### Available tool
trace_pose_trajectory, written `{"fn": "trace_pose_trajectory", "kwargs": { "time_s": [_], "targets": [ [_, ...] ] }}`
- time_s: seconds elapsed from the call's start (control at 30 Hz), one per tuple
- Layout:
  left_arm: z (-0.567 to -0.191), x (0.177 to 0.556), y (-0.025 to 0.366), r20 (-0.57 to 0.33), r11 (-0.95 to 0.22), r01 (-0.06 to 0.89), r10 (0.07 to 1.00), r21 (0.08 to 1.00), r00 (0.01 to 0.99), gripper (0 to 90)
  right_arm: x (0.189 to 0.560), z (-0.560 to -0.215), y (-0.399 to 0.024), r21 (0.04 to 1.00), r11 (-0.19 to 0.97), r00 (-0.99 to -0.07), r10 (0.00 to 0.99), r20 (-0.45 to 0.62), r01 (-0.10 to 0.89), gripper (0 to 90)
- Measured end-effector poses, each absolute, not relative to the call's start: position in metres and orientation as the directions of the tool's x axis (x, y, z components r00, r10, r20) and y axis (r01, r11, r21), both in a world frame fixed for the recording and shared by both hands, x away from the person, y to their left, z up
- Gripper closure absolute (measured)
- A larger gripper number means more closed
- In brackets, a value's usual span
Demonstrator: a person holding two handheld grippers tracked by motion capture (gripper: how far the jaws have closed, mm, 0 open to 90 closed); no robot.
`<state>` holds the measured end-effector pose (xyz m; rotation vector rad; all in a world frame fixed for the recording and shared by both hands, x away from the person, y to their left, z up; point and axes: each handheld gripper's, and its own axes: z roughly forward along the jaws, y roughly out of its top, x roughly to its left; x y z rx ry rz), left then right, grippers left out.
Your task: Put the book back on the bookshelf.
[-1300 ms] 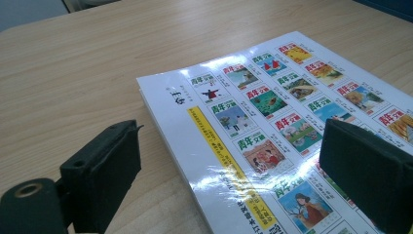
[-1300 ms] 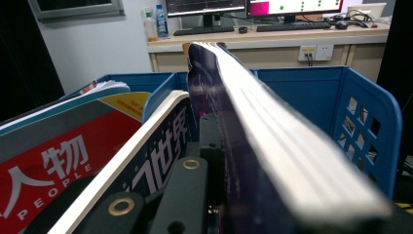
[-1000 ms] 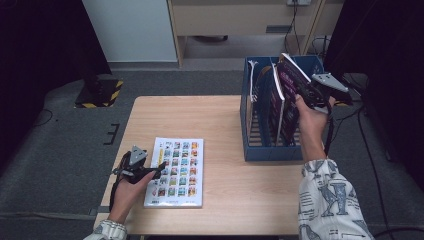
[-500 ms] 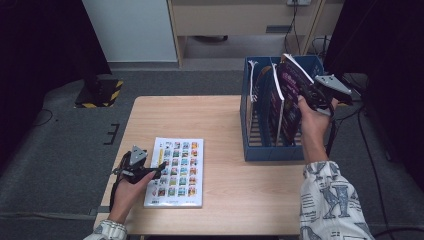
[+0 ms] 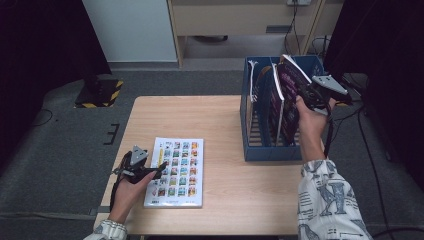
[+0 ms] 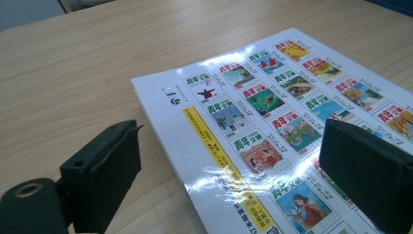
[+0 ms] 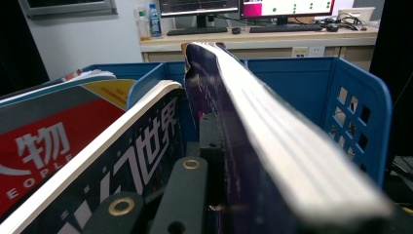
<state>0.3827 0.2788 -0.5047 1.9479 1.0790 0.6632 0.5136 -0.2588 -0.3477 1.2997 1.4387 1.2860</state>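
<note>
Wooden desk (image 5: 220, 125) below, my right claw (image 5: 304, 95) is clamped on a purple magazine (image 5: 288, 85) tilted over the blue crate (image 5: 272, 150) just beneath it, so I judge it could snag the neighbouring magazine (image 5: 276, 107); my left claw (image 5: 159, 171) gapes, straddling the catalogue's (image 5: 176, 170) edge.

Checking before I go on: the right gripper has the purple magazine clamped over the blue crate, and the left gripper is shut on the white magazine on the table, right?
Not quite. The left gripper is open, its jaws straddling the white magazine's corner, as the left gripper view shows. The rest holds.
</note>
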Motion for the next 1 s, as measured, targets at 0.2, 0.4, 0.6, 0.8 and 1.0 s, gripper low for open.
{"fn": "trace_pose_trajectory", "kwargs": {
  "time_s": [0.2, 0.4, 0.6, 0.8, 1.0],
  "targets": [
    [-0.505, 0.383, 0.277, 0.071, -0.330, 0.445, 0.860, 0.832, 0.505, 7.9, 0.518, -0.354, -0.256, 0.984, -0.036, -0.155, 0.986, 0.064, 0.175, 84.1],
    [-0.505, 0.383, 0.277, 0.075, -0.334, 0.445, 0.859, 0.831, 0.506, 8.0, 0.521, -0.363, -0.253, 0.981, -0.023, -0.160, 0.986, 0.055, 0.192, 84.1],
    [-0.505, 0.383, 0.277, 0.078, -0.338, 0.444, 0.858, 0.830, 0.507, 8.1, 0.523, -0.366, -0.250, 0.984, -0.018, -0.162, 0.986, 0.047, 0.177, 84.1],
    [-0.505, 0.384, 0.277, 0.082, -0.342, 0.443, 0.857, 0.829, 0.508, 8.1, 0.525, -0.369, -0.248, 0.985, -0.014, -0.151, 0.988, 0.041, 0.173, 84.0],
    [-0.505, 0.384, 0.276, 0.084, -0.344, 0.441, 0.856, 0.829, 0.509, 8.1, 0.526, -0.371, -0.248, 0.985, -0.006, -0.156, 0.987, 0.033, 0.171, 84.1]
  ]
}}
